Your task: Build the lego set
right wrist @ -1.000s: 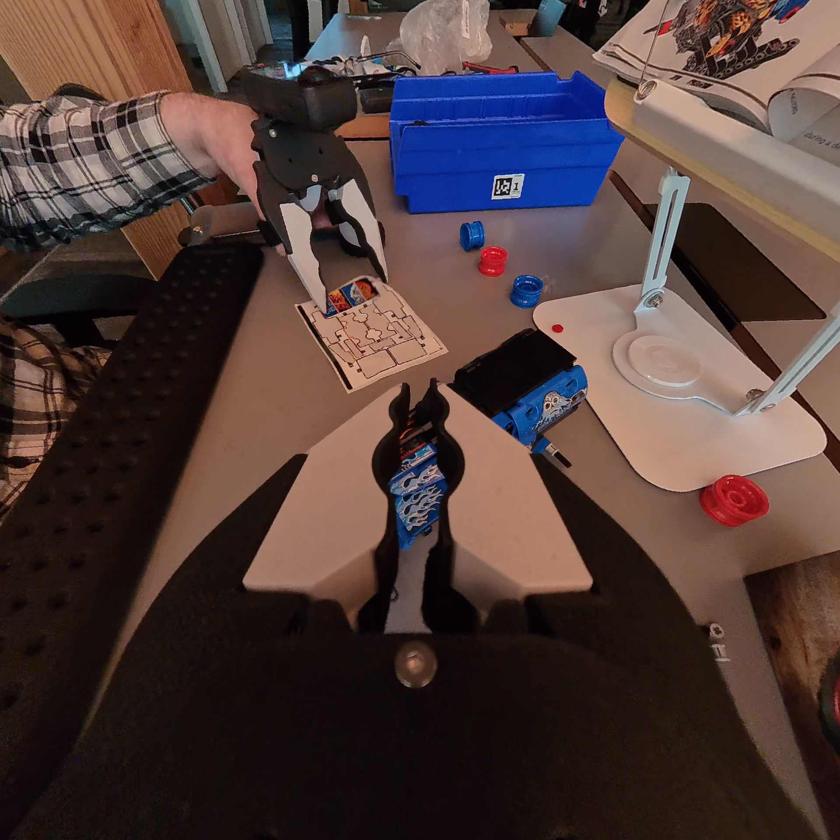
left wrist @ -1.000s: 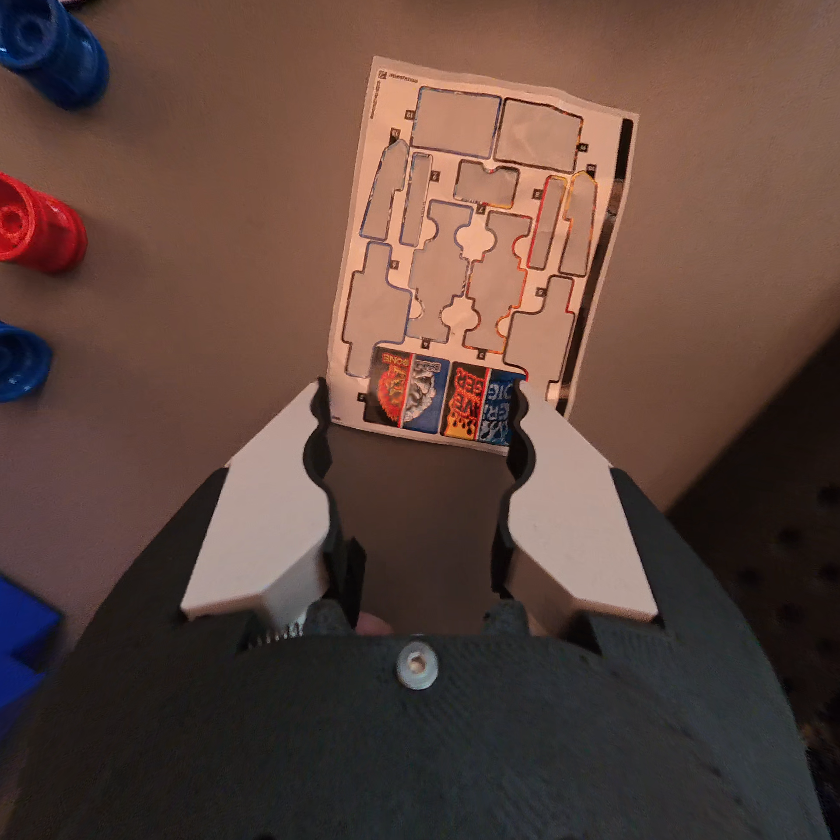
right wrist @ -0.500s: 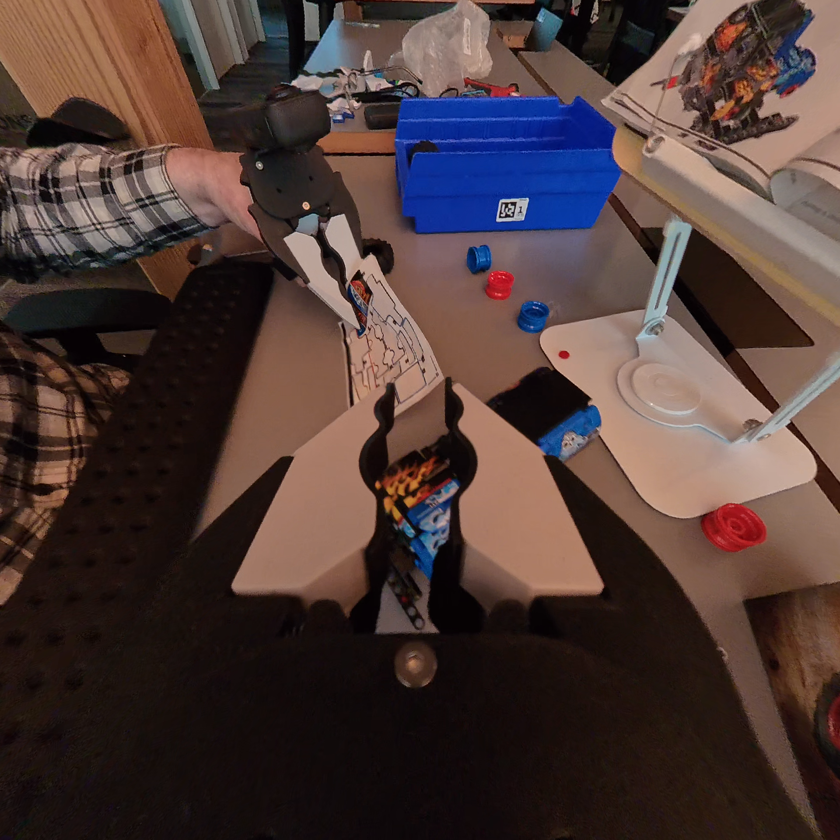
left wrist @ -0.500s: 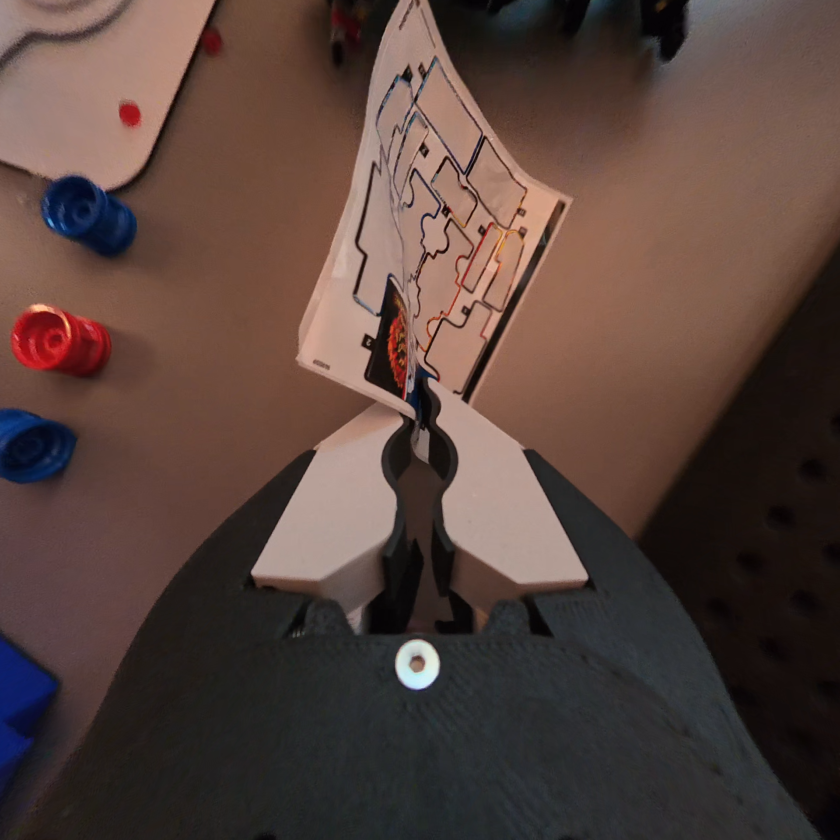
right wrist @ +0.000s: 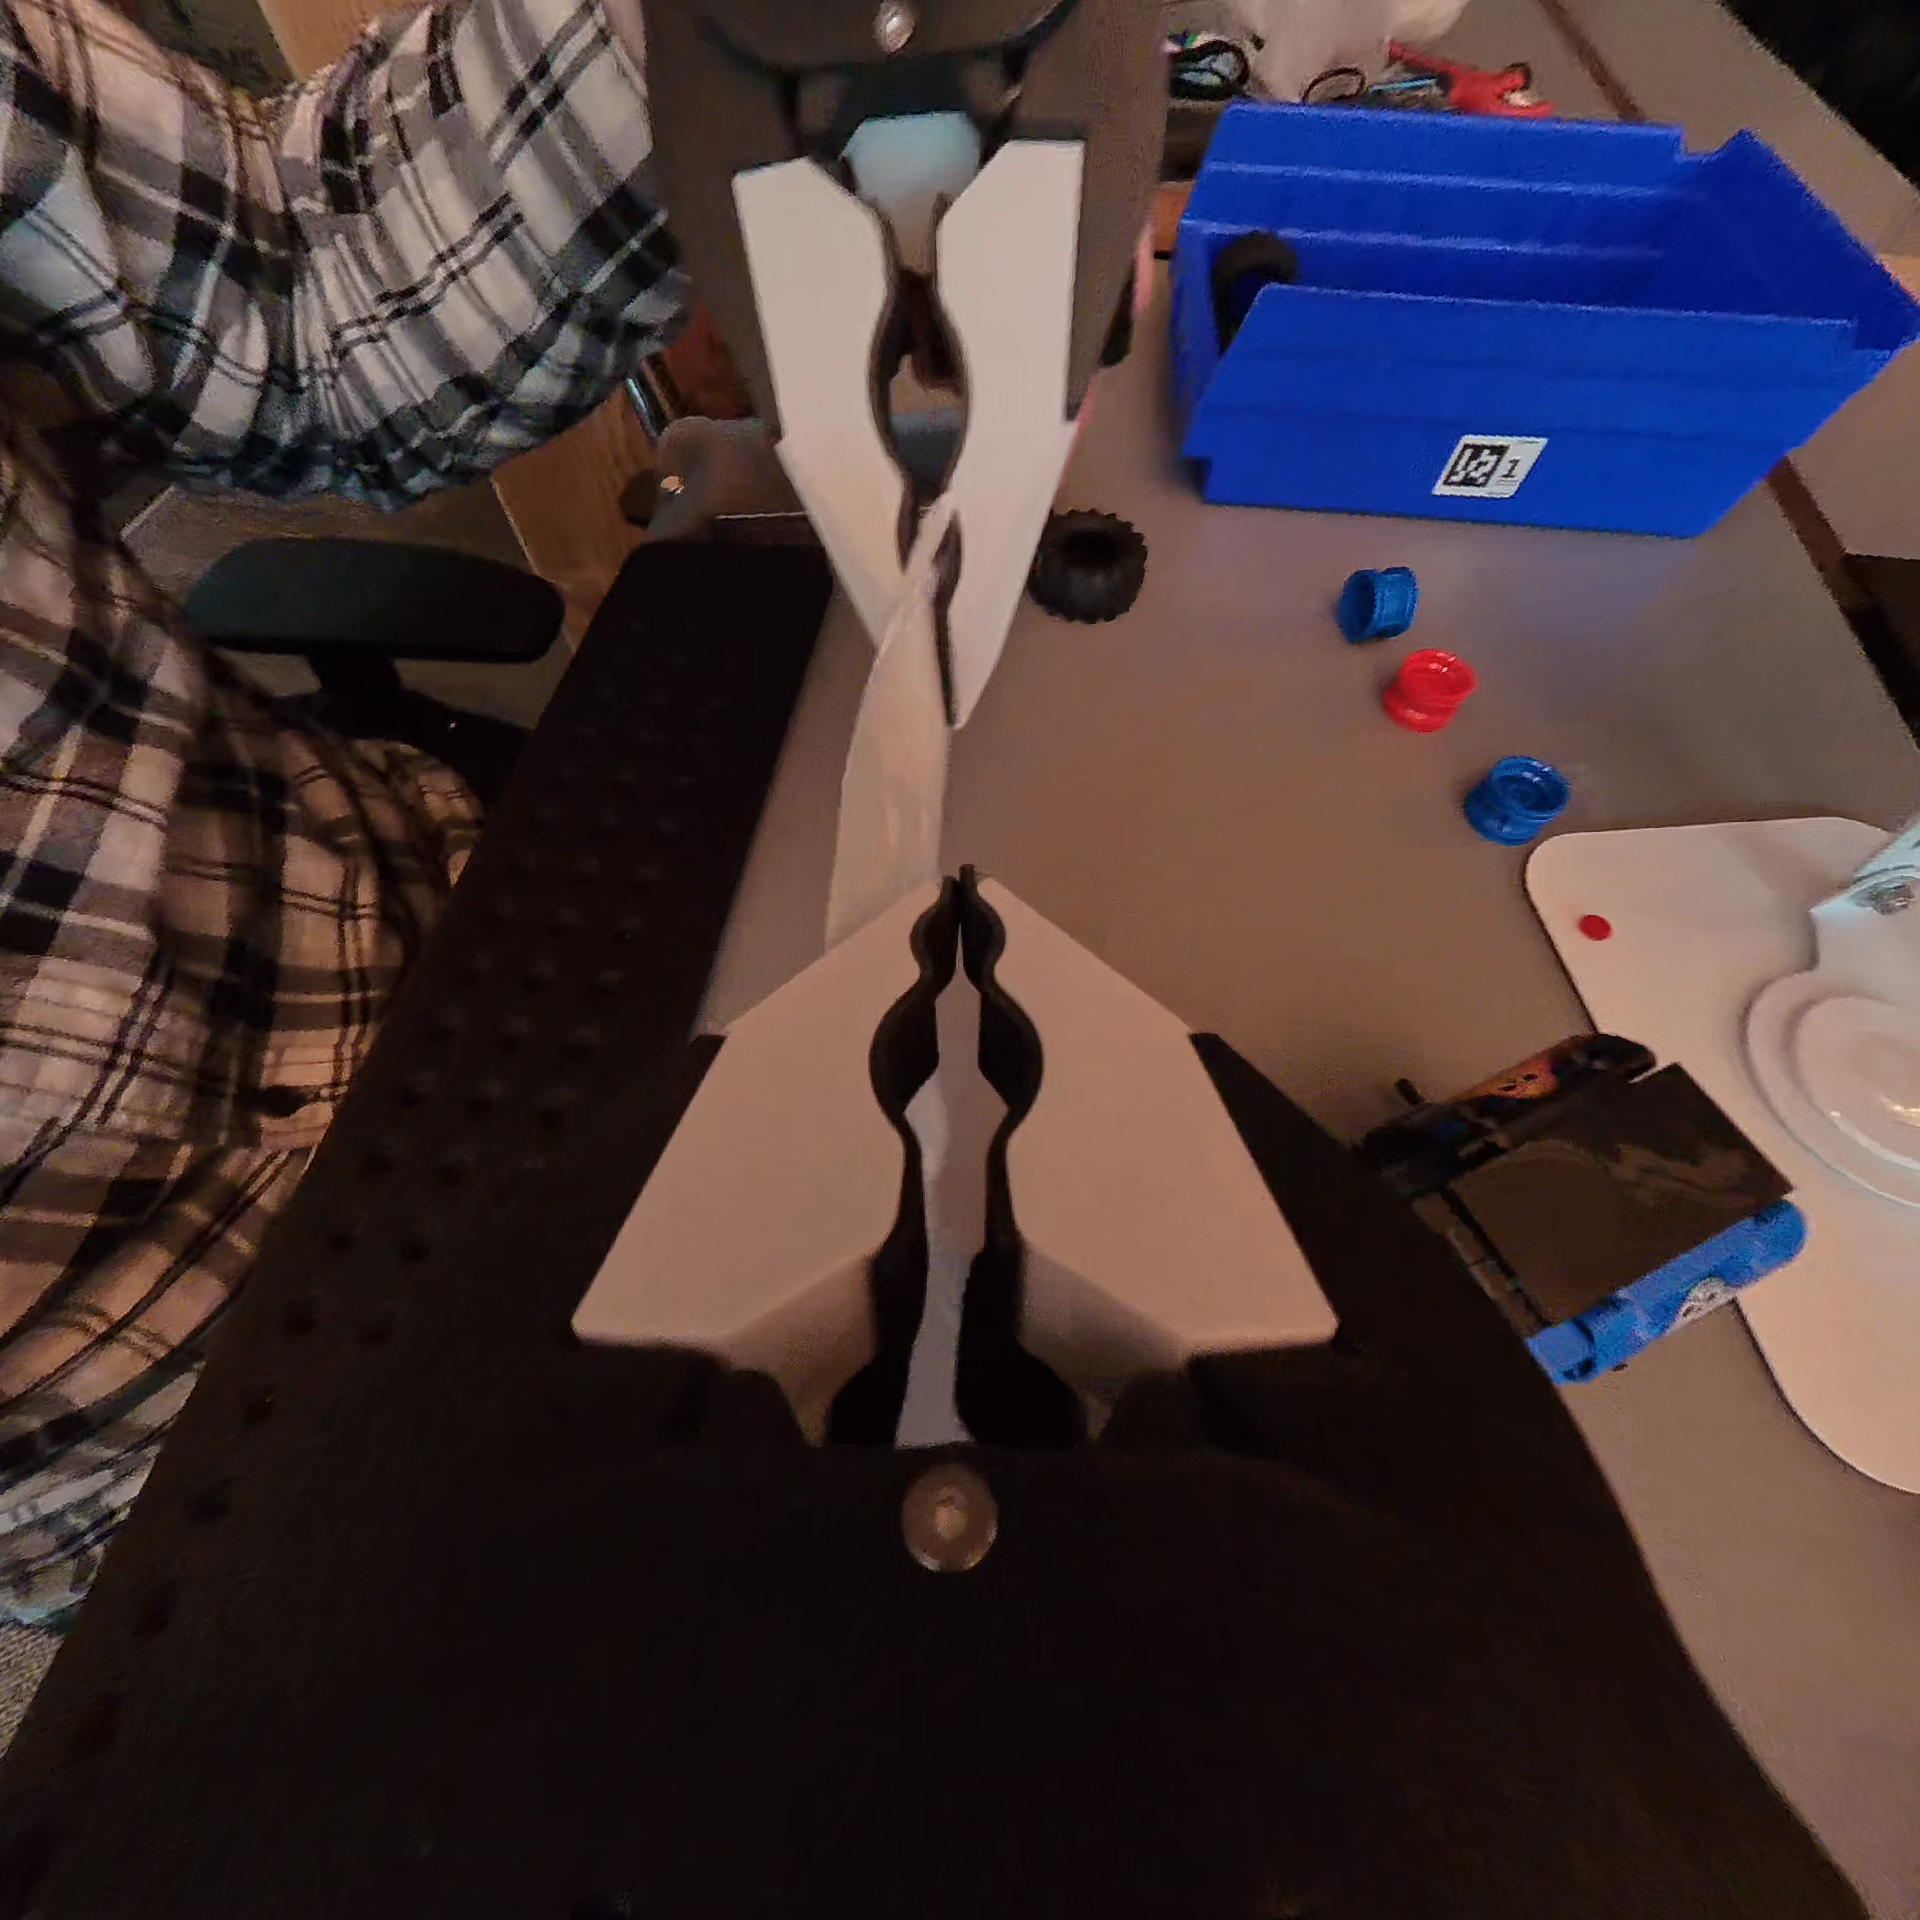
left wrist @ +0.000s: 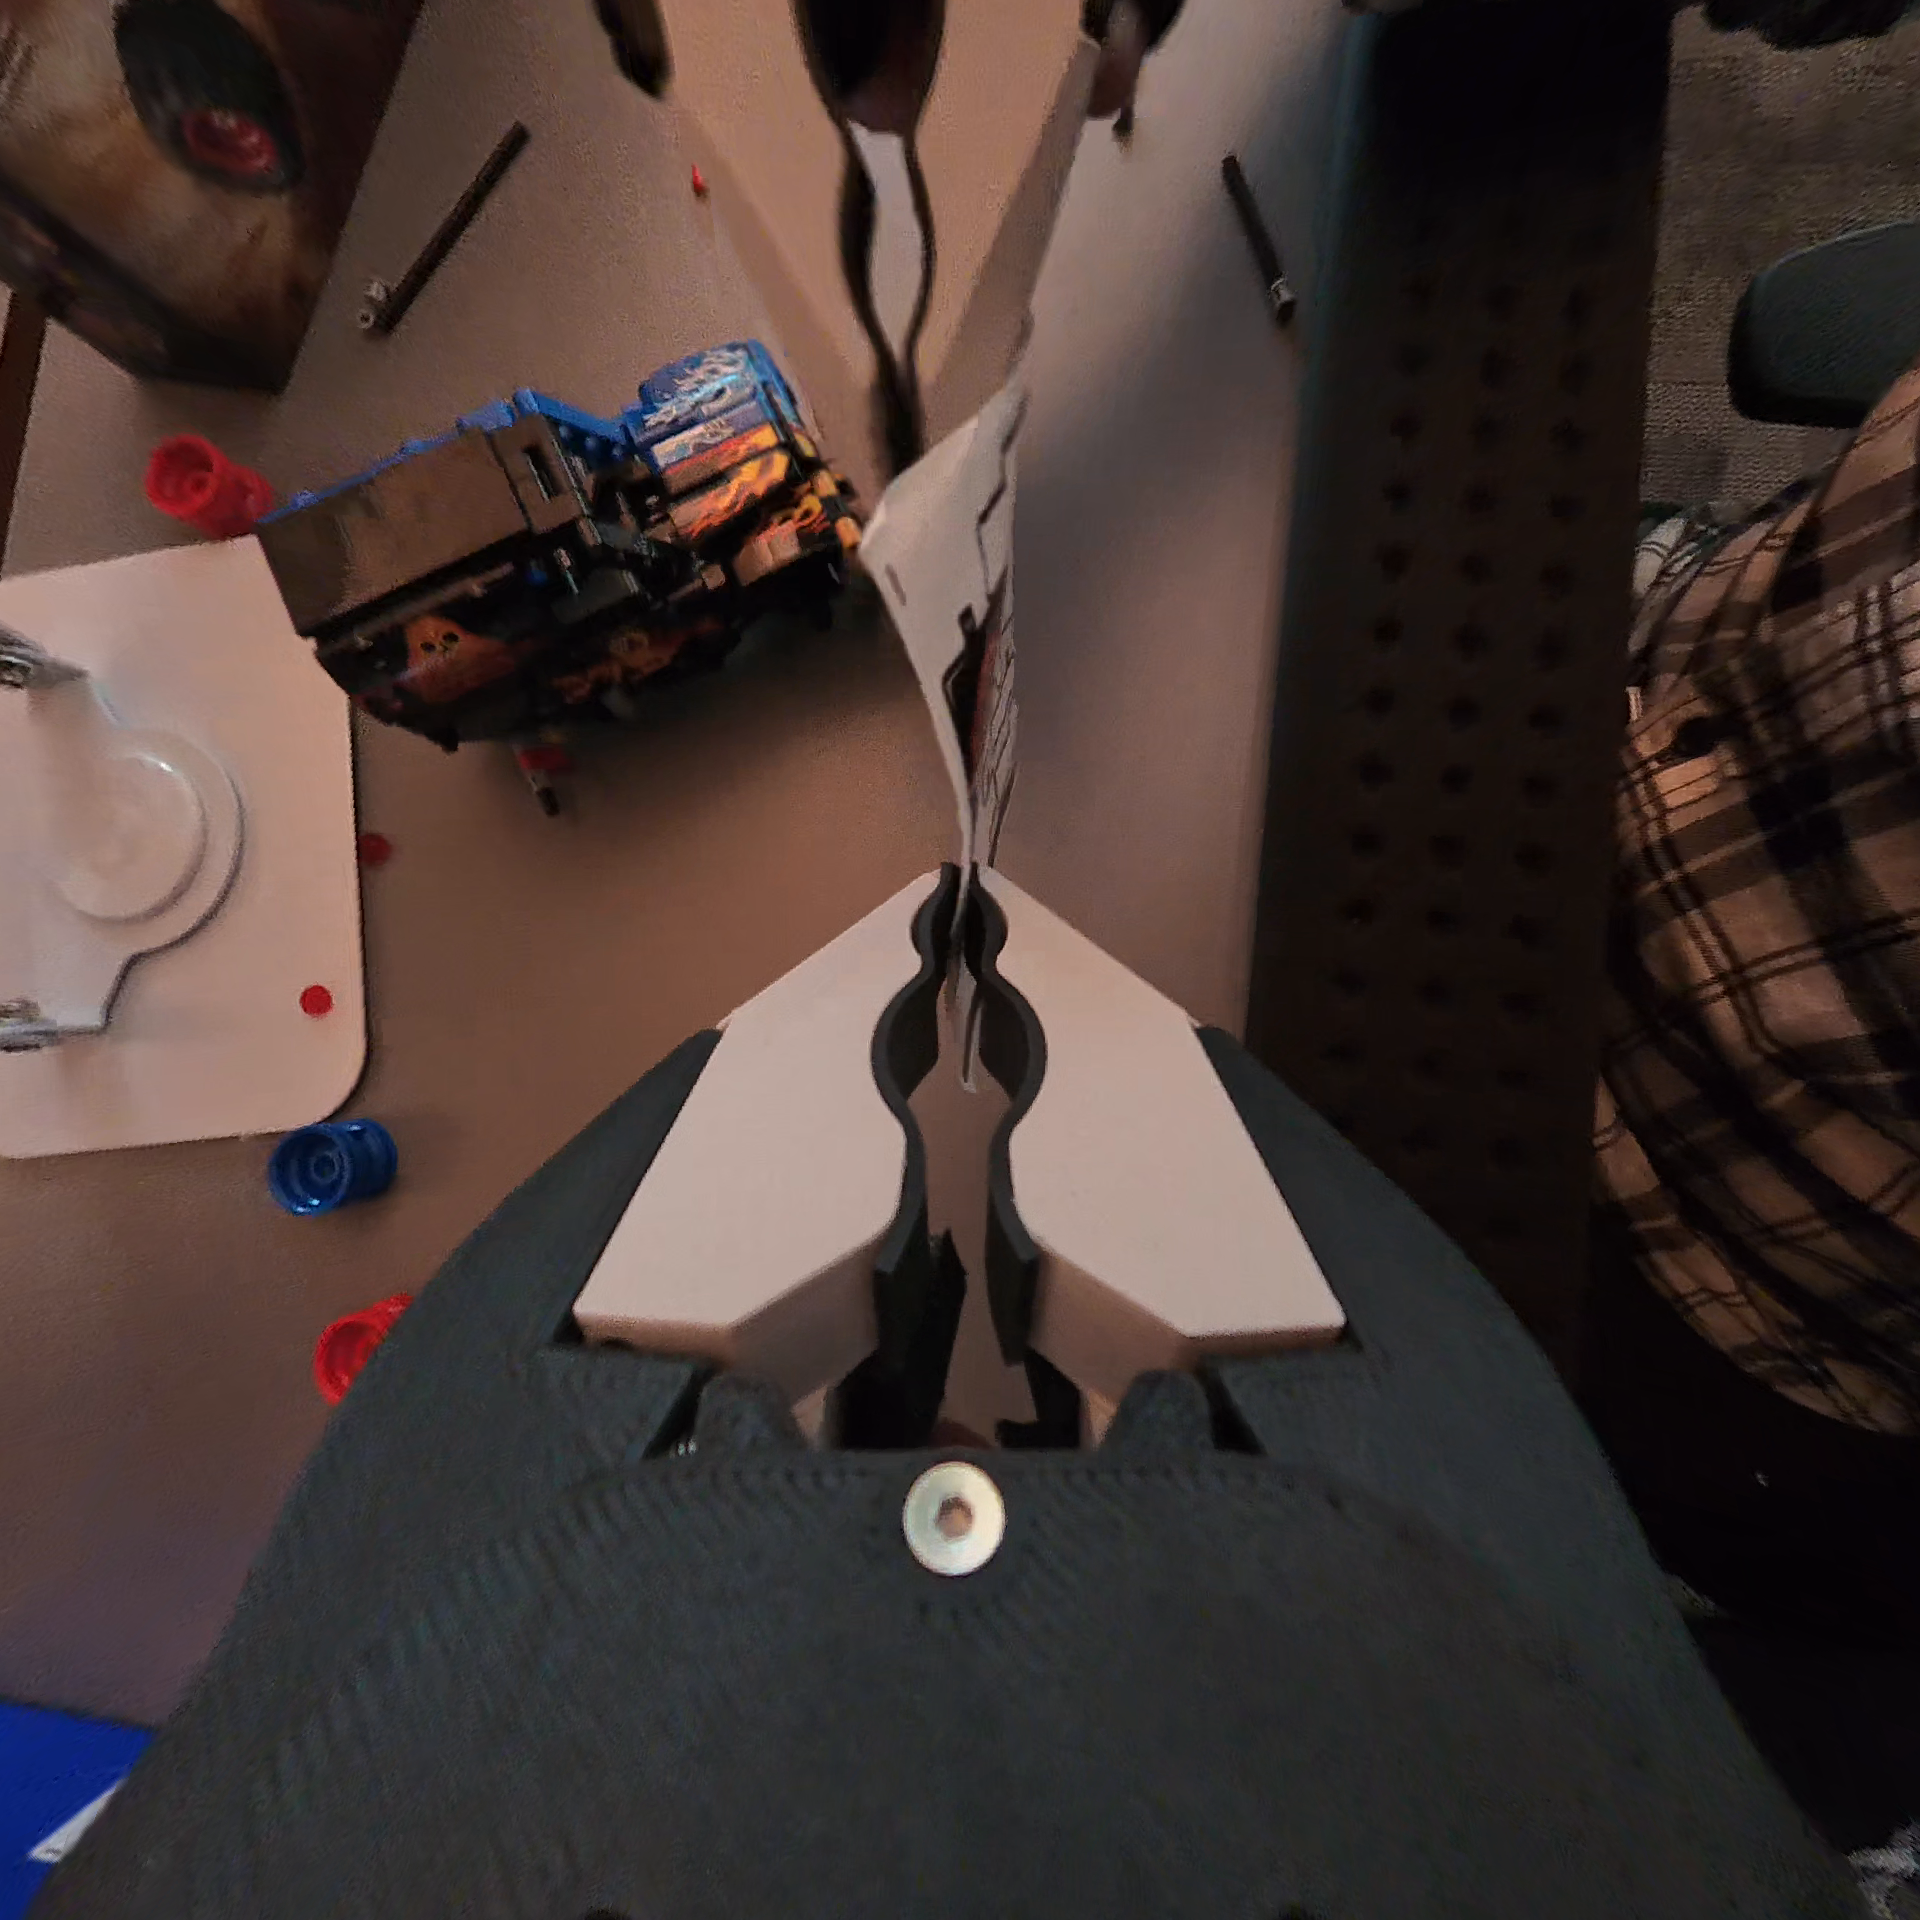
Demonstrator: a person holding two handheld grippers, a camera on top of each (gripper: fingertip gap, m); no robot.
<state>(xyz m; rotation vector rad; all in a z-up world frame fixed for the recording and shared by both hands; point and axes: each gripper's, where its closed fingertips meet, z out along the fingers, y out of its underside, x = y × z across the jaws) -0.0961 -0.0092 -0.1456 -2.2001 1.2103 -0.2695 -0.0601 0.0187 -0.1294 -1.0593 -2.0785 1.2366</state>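
Observation:
My left gripper (left wrist: 956, 883) is shut on one end of the white sticker sheet (left wrist: 956, 582) and holds it edge-on above the table. In the right wrist view the same gripper (right wrist: 930, 582) hangs from the top, with the sheet (right wrist: 894, 790) twisting down from it. My right gripper (right wrist: 958, 904) is shut with its tips on the sheet's other end. It also shows at the top of the left wrist view (left wrist: 899, 436). The part-built blue, black and flame-patterned lego model (left wrist: 540, 561) lies on the table, free of both grippers (right wrist: 1579, 1174).
A blue bin (right wrist: 1507, 395) stands at the back right. Loose red (right wrist: 1429, 686) and blue (right wrist: 1517, 810) wheel hubs and a black tyre (right wrist: 1091, 571) lie on the table. A white stand base (right wrist: 1714, 935) is on the right. A black perforated pad (right wrist: 582, 935) and a person's plaid shirt (right wrist: 208, 312) are on the left.
My left gripper closed on the sheet on the table, lifted it and swung it round towards my right gripper. My right gripper let go of the lego model, then shut at the sheet's far end.

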